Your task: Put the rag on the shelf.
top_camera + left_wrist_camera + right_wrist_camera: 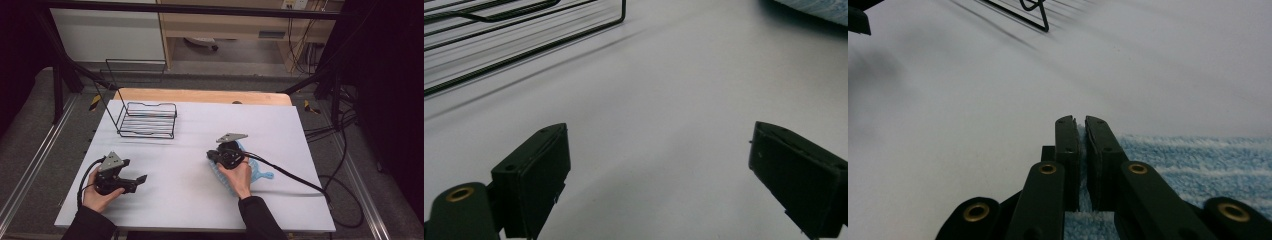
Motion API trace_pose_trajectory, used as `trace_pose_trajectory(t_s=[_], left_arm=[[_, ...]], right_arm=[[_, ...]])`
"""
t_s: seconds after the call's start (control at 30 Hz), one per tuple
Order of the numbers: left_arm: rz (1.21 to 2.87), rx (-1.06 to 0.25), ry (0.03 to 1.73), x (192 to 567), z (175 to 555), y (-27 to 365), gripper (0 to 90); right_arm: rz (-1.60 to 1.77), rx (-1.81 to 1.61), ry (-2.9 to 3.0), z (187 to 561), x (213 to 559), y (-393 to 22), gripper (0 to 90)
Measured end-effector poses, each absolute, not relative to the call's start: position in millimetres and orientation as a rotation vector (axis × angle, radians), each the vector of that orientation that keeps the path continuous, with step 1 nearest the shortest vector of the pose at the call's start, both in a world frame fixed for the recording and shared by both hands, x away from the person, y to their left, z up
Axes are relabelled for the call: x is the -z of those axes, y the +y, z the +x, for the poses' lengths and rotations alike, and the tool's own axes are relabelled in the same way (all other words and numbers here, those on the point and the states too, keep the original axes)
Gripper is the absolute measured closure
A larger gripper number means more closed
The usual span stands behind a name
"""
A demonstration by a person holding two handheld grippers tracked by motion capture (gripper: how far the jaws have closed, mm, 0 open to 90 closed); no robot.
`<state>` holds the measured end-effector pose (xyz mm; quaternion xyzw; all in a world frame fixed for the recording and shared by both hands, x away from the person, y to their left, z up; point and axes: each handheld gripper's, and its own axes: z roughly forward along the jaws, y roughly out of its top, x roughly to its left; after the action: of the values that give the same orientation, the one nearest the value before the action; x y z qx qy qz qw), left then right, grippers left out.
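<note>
The right gripper (1082, 131) is clenched on the edge of a blue towel (1208, 165), near the table's (300, 200) right front part. The left gripper (659, 170) is released, holding nothing, near the front left corner.

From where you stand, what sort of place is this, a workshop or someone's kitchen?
Most likely a lab or test room, not a kitchen. A black metal frame surrounds the white table, loose cables trail over the floor, and a person holds a cabled claw in each hand.
</note>
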<state>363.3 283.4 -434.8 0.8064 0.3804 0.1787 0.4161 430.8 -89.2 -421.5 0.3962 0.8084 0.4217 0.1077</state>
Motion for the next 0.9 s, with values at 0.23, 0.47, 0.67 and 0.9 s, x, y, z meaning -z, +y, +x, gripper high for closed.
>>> trace_pose_trajectory(t_s=[0.23,0.47,0.67,0.9], left_arm=[[2.029,-0.448,0.953,435,364,283,9.8],[2.029,-0.448,0.952,435,364,283,9.8],[2.029,-0.449,0.951,435,364,283,9.7],[2.031,-0.448,0.95,435,364,283,9.7]], right_arm=[[1.189,-1.245,2.362,441,427,-74,85.4],[1.192,-1.242,2.343,450,433,-61,85.4],[1.19,-1.216,2.331,457,436,-53,85.1],[1.196,-1.225,2.352,460,443,-51,73.8]])
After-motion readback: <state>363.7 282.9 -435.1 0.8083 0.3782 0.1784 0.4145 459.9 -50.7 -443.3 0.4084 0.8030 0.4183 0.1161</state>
